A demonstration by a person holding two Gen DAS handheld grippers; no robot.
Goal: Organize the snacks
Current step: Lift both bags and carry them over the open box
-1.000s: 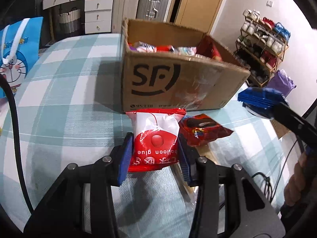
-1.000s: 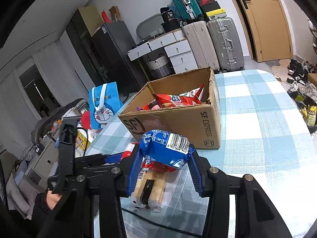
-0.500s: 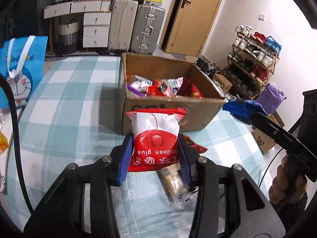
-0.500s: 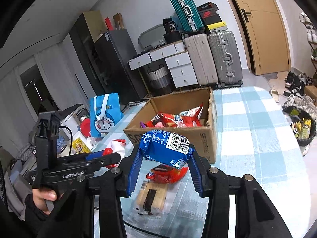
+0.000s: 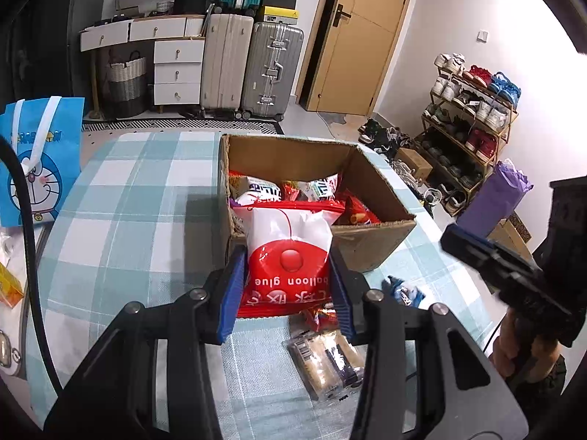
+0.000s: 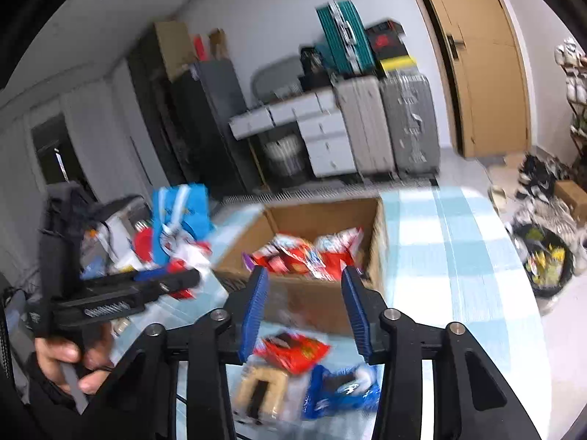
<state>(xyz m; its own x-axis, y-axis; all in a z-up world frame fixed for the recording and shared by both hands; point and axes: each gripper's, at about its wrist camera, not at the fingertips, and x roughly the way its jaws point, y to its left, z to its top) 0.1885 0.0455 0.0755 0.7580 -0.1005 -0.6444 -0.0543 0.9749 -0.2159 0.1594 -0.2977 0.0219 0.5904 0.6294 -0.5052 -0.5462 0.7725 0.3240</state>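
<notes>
Packet of balloon glue (image 5: pixel 288 242) clamped in left gripper (image 5: pixel 288 256), raised just short of cardboard box (image 5: pixel 374 229) ahead. Carrying step, by the look; next, forward over the rim, then release.

Right gripper (image 6: pixel 304 282): jaws apart, empty. Blue packet (image 6: pixel 341 388) loose on tablecloth just beneath, box beyond. Probably wants picking up.

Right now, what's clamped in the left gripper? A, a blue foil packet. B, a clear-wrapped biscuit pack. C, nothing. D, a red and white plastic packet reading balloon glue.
D: the left gripper has its blue pads pressed against both sides of the red and white plastic packet.
</notes>
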